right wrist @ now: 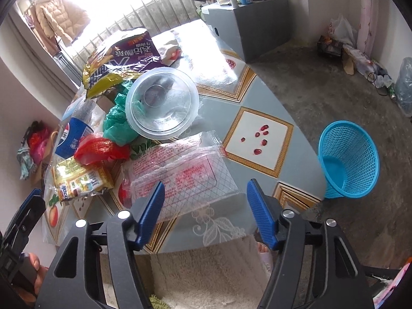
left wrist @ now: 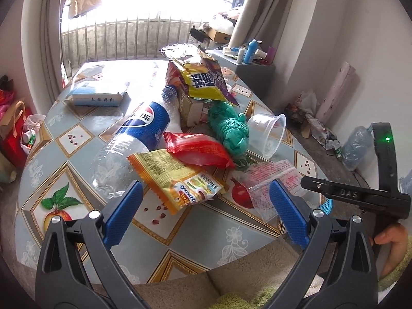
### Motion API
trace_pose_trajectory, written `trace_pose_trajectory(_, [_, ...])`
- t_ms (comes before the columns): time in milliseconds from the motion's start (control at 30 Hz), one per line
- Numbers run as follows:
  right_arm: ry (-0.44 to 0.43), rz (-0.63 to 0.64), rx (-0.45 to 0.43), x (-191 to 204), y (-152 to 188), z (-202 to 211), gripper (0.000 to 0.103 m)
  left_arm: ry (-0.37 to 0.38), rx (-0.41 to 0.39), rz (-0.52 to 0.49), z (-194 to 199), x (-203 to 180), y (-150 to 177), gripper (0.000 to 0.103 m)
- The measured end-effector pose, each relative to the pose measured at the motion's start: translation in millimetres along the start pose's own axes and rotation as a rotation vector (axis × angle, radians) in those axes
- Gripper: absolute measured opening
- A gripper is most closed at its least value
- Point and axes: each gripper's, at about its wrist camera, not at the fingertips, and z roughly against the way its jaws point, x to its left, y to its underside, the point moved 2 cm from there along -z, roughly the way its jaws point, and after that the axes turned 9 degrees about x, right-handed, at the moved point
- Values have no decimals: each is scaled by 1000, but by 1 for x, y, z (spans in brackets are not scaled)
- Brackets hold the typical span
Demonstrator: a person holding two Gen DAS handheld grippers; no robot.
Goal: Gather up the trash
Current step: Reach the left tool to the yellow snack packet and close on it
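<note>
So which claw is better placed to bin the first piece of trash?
Probably the right claw: its fingers straddle the near edge of the clear printed wrapper, and the blue basket stands on the floor on its side. The left claw hangs open farther back, near the yellow snack packet.

This is a lived-in room of a home. A round tabletop (right wrist: pixel 260 118) with a grey-blue fruit-patterned plastic cover stands on a bare concrete floor (right wrist: pixel 322 82). A beige padded coat (right wrist: pixel 59 18) hangs at the bright window with metal bars (left wrist: pixel 123 38) and long grey curtains (left wrist: pixel 260 10). A grey cabinet (right wrist: pixel 257 31) carries bottles, and bags lie along the white walls.
</note>
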Motion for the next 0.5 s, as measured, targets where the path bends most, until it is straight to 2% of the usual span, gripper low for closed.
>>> trace_pose_trajectory(200, [24,36,23,8,-8,-23,50,-5,56,13,-11,13,-3,94])
trace_pose_trajectory(267, [47,65,21,12,-10,-25,47,-3,66,18,-12,17,-4,90])
trace_pose_trajectory(333, [66,86,20,15,-11,-27,45,2,94,17,-16,22,-3,79])
trace_pose_trajectory(500, [154,163,13,27,-8,-30,31,35,156,56,-26,31,0,67])
